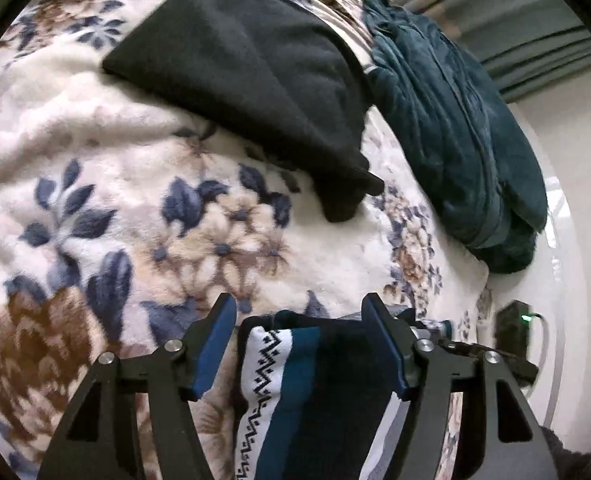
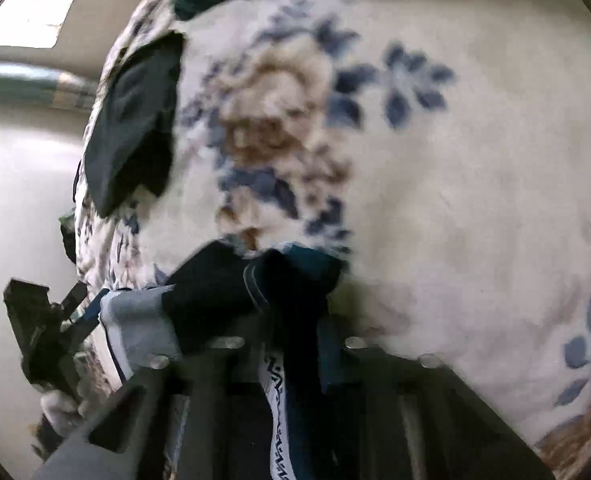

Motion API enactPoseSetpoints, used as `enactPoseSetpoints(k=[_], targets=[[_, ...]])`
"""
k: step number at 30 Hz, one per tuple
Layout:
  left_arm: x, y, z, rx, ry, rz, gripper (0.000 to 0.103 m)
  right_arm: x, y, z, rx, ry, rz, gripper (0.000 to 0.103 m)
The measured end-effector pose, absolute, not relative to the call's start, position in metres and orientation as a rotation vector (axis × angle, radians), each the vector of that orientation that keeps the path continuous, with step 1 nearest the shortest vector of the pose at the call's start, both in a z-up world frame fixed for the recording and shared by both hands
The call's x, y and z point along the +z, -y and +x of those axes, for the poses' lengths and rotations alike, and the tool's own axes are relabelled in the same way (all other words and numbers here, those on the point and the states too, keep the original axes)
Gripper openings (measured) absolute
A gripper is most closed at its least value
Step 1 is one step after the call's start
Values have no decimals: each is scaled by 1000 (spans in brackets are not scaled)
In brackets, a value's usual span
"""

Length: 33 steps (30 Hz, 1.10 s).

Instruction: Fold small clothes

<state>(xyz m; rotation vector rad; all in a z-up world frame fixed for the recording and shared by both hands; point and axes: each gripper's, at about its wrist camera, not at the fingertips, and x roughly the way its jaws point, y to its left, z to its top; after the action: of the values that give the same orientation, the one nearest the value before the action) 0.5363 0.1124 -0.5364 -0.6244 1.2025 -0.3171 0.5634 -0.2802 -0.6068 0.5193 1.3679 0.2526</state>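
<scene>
A small garment (image 1: 295, 384) striped in navy, teal and white, with a black zigzag band, lies on the floral blanket (image 1: 115, 152). My left gripper (image 1: 299, 304) stands over it with the jaws apart. The cloth sits between the blue pads (image 1: 215, 344), brushing the right one, with a gap at the left one. In the blurred right wrist view my right gripper (image 2: 295, 304) is shut on a bunched fold of the same garment (image 2: 215, 284), which drapes over its fingers. The left gripper (image 2: 43, 320) shows at the lower left there.
A black cloth (image 1: 247, 80) lies flat on the blanket farther off, also seen as a dark cloth (image 2: 131, 120). A crumpled teal fleece pile (image 1: 455, 128) lies by the bed's right edge. A black device with a green light (image 1: 513, 332) sits beyond that edge.
</scene>
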Motion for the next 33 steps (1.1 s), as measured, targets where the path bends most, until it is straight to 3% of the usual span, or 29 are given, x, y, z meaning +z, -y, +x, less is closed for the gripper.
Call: enactPoseSetpoints(k=[5, 8, 10, 11, 15, 16, 23, 24, 25, 26, 33], targets=[[-539, -118, 528, -298, -1209, -664, 63, -550, 262, 574, 303, -1215, 437, 15], [-544, -117, 522, -280, -1229, -650, 64, -569, 255, 595, 275, -1269, 382, 15], [-547, -119, 519, -263, -1236, -666, 64, -602, 253, 608, 261, -1401, 369, 16], [-549, -121, 516, -247, -1239, -686, 64, -616, 256, 611, 235, -1466, 376, 19], [-552, -131, 506, -214, -1238, -745, 64, -605, 294, 589, 164, -1434, 518, 61], [-556, -132, 504, -216, -1244, -766, 64, -601, 306, 574, 156, -1434, 586, 65], [-571, -119, 494, -204, -1292, -768, 64, -652, 323, 474, 169, -1619, 847, 67], [-569, -119, 491, -200, -1291, -758, 64, -654, 322, 466, 164, -1595, 872, 56], [-566, -119, 489, -190, -1292, -748, 64, -651, 320, 459, 160, -1558, 881, 38], [-563, -121, 484, -190, -1293, -745, 64, -645, 318, 452, 157, -1541, 875, 9], [-544, -121, 455, -220, -1332, -682, 64, -579, 329, 402, 45, -1447, 947, 9]])
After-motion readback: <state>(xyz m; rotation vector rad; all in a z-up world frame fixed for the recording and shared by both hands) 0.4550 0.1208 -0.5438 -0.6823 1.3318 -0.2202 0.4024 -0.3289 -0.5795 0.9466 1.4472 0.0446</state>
